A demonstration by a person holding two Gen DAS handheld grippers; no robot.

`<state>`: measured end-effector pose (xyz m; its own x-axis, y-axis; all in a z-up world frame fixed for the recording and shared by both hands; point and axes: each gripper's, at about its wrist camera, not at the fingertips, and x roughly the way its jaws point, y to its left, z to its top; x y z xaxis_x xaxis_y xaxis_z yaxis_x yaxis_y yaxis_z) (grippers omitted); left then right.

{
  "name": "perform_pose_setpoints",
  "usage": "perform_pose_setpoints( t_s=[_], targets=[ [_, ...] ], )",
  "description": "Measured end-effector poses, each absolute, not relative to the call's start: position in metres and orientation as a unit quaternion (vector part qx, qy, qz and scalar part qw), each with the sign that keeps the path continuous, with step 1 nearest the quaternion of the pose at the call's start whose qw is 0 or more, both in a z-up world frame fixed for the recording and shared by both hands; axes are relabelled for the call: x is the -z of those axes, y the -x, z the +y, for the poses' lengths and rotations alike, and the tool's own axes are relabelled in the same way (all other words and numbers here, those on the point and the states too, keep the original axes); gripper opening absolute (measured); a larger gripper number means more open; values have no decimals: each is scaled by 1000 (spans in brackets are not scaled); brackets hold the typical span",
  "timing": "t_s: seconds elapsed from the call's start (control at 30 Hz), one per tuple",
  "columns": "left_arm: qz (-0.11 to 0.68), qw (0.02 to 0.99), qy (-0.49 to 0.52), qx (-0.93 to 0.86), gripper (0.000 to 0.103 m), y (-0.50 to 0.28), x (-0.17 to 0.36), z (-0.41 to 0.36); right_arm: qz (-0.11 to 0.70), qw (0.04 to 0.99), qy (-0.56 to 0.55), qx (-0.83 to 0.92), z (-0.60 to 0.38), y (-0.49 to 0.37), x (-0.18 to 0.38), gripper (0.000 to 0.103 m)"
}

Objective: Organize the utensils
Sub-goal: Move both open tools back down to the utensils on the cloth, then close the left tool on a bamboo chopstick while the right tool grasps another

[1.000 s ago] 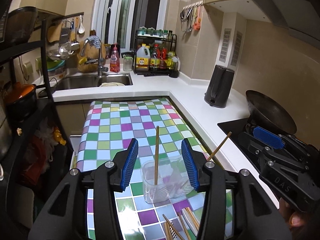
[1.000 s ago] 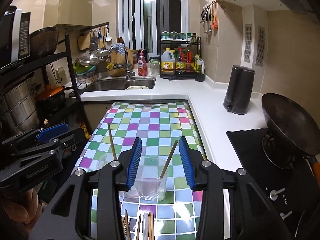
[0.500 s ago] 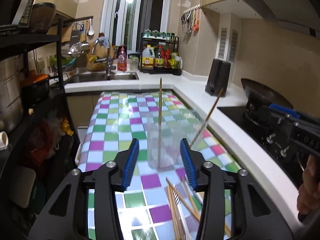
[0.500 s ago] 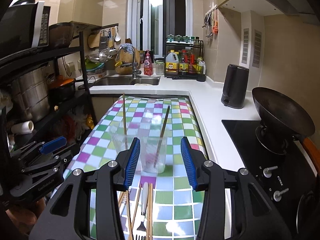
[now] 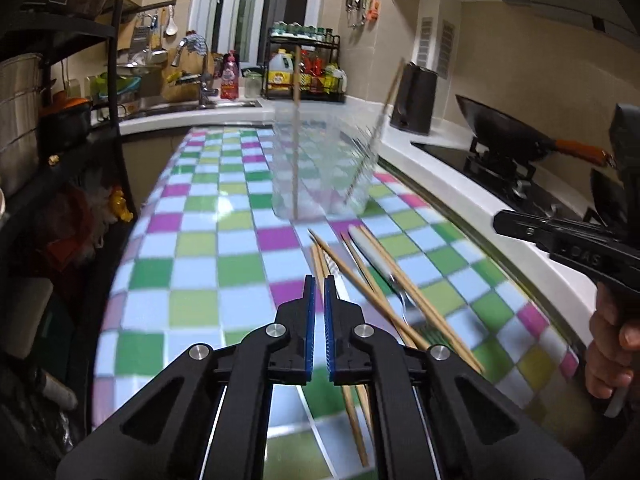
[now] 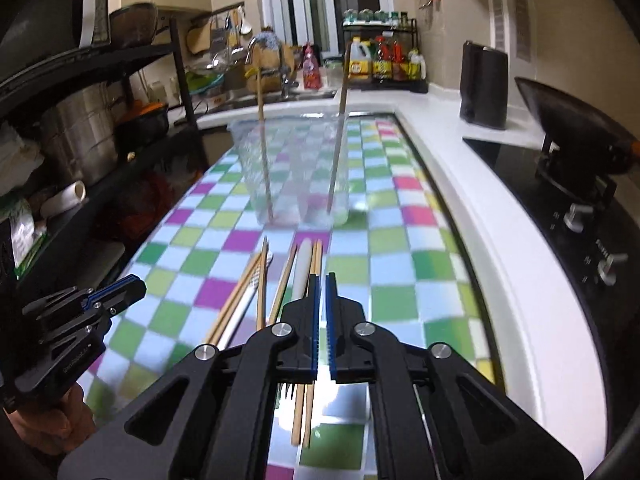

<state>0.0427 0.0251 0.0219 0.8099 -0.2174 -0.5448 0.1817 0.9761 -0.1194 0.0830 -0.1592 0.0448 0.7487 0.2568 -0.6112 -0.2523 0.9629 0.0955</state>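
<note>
A clear plastic container [image 5: 322, 168] stands on the checkered table [image 5: 192, 264] with two wooden chopsticks [image 5: 296, 128] upright in it; it also shows in the right wrist view [image 6: 298, 172]. Several loose chopsticks [image 5: 372, 284] and a white-handled fork [image 5: 380, 264] lie on the cloth in front of it, also seen in the right wrist view [image 6: 260, 280]. My left gripper [image 5: 319, 280] is shut and empty, low over the near ends of the chopsticks. My right gripper [image 6: 322, 278] is shut and empty above the loose pile.
A black wire rack [image 5: 60, 120] with pots stands left of the table. A white counter [image 6: 460, 168] runs along the right, with a black kettle [image 6: 484, 84], a hob and a wok [image 5: 504, 132]. A sink [image 5: 192, 100] and bottles are at the back.
Both grippers have closed from wide open to shut. Both have pulled back from the container and dropped low over the loose chopsticks.
</note>
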Motion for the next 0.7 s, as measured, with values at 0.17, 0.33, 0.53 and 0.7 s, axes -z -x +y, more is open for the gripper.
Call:
perform_pose_setpoints(
  t_s=[0.17, 0.33, 0.53, 0.7],
  targets=[
    [299, 948, 28, 107, 4, -19, 3, 12, 361, 921, -4, -147, -156, -76, -5, 6],
    [318, 941, 37, 106, 4, -10, 24, 10, 387, 909, -8, -152, -156, -76, 17, 6],
    [333, 936, 44, 108, 4, -9, 33, 11, 424, 892, -25, -156, -154, -78, 38, 7],
    [347, 931, 37, 110, 5, -11, 38, 5, 425, 893, -19, -150, -155, -80, 40, 14]
  ],
)
